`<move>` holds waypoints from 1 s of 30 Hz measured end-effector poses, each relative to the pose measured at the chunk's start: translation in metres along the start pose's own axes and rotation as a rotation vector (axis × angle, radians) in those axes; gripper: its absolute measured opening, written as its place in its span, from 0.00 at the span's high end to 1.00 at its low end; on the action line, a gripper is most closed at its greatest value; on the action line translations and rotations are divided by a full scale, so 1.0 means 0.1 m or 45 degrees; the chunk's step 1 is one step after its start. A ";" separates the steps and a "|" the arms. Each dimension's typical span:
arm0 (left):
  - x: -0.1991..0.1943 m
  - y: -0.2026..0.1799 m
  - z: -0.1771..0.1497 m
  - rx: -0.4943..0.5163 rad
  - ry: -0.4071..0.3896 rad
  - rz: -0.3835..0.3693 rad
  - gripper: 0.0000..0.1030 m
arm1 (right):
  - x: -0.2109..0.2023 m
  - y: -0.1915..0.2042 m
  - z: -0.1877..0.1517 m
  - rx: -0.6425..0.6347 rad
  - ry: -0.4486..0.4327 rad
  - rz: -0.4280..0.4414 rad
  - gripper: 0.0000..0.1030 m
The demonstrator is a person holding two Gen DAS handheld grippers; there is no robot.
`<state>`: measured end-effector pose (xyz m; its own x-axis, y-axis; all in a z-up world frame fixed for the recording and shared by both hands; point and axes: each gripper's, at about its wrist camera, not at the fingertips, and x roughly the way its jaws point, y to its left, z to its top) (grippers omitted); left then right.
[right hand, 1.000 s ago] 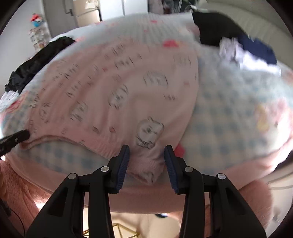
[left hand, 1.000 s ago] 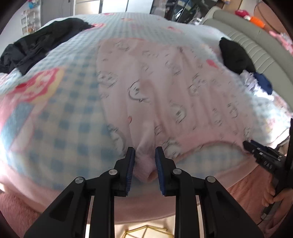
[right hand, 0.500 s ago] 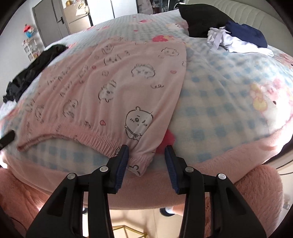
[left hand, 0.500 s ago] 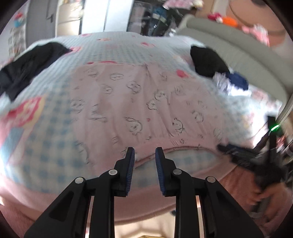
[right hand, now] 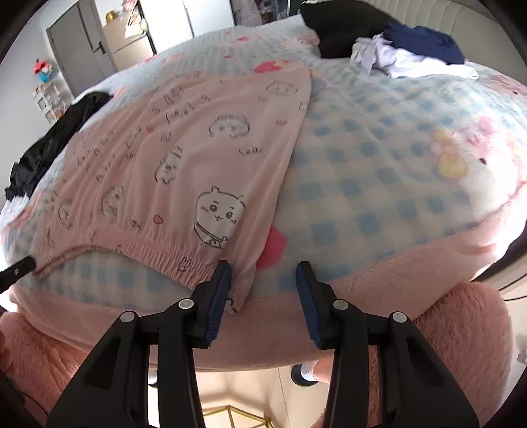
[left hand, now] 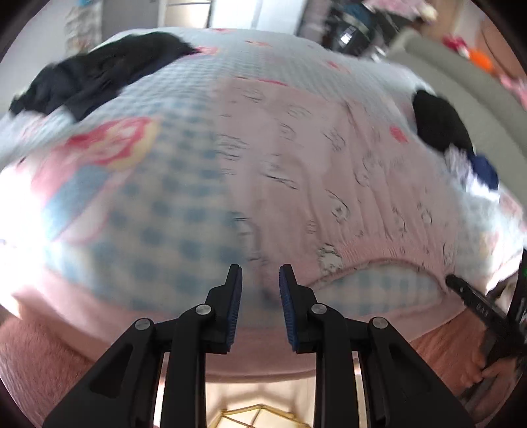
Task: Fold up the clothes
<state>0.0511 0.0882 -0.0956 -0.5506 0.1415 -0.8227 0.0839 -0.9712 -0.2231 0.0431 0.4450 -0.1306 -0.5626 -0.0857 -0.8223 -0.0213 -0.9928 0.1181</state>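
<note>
On the bed (right hand: pixel 378 171), near edge, you have one pair of pink printed pyjama bottoms (right hand: pixel 184 158) laid flat, waistband toward you, legs running to the far side. Step in hand, as I read it: spreading is finished and you're about to start the first fold.

Your left claw (left hand: pixel 257 283) hangs spread over the near left waistband corner. That view is blurred, but the pads look clear of the cloth, so nothing is pinched. Your right claw (right hand: pixel 263 280) is spread wider at the near right corner; the cloth edge lies just beside its left pad, loose, not gripped. In the left view the tip of the right tool pokes in at the right edge, low, with your hand (left hand: pixel 477 372) on it.

Next move, my judgement: nip both waistband corners again, or take one side edge, and carry it across so leg lands on leg. Get the whole elastic band between the pads or the thin cloth will slip out.

Count:
- pyjama bottoms: one
- black garment (right hand: pixel 49 145), far left: one heap
- black item (right hand: pixel 342 26), far right: one
- white and navy clothes (right hand: pixel 411 49) just beside it: one pile; can't tell how many pieces
- claws: two
</note>
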 end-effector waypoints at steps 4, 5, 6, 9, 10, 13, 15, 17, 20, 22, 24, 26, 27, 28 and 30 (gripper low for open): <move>-0.02 0.08 -0.05 -0.005 0.007 -0.027 0.76 | -0.26 0.31 0.05 -0.079 -0.079 0.132 0.60; -0.01 0.09 -0.07 -0.010 0.018 -0.047 0.76 | -0.31 0.42 0.06 -0.115 -0.090 0.149 0.60; 0.01 0.08 -0.09 -0.009 0.029 -0.062 0.76 | -0.34 0.55 0.05 -0.162 -0.089 0.186 0.60; 0.10 -0.04 -0.14 0.028 0.049 -0.076 0.76 | -0.28 0.94 0.08 -0.322 -0.040 0.297 0.60; 0.10 -0.05 -0.15 0.036 0.047 -0.080 0.76 | -0.24 1.06 0.10 -0.363 -0.026 0.320 0.60; 0.04 -0.03 -0.16 0.024 0.022 -0.092 0.76 | -0.19 1.42 0.12 -0.464 -0.005 0.382 0.60; 0.01 0.02 -0.17 0.012 0.008 -0.099 0.76 | -0.14 1.63 0.17 -0.508 0.007 0.421 0.60; -0.01 0.09 -0.18 -0.013 -0.004 -0.099 0.76 | -0.06 1.77 0.28 -0.502 0.017 0.459 0.60; -0.04 0.23 -0.22 -0.069 -0.011 -0.120 0.76 | 0.07 2.01 0.25 -0.509 0.078 0.526 0.60; -0.05 0.31 -0.23 -0.096 -0.015 -0.141 0.76 | 0.19 2.06 0.14 -0.538 0.132 0.466 0.60; -0.06 0.38 -0.24 -0.112 -0.020 -0.178 0.76 | 0.35 2.07 0.05 -0.570 0.181 0.389 0.63; -0.03 0.43 -0.22 -0.150 -0.028 -0.249 0.76 | 0.38 1.95 0.01 -0.530 0.187 0.372 0.63; -0.01 0.45 -0.20 -0.172 -0.030 -0.291 0.76 | 0.38 1.88 0.01 -0.497 0.193 0.375 0.63; 0.01 0.44 -0.18 -0.183 -0.030 -0.323 0.76 | 0.37 1.83 0.01 -0.469 0.198 0.377 0.63; 0.09 0.40 -0.12 -0.192 -0.023 -0.390 0.76 | 0.34 1.75 0.02 -0.430 0.201 0.388 0.64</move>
<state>0.0594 0.0527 -0.1180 -0.5838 0.4177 -0.6962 0.0335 -0.8444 -0.5347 0.0187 0.2690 -0.1366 -0.3687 -0.3626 -0.8559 0.4094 -0.8900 0.2006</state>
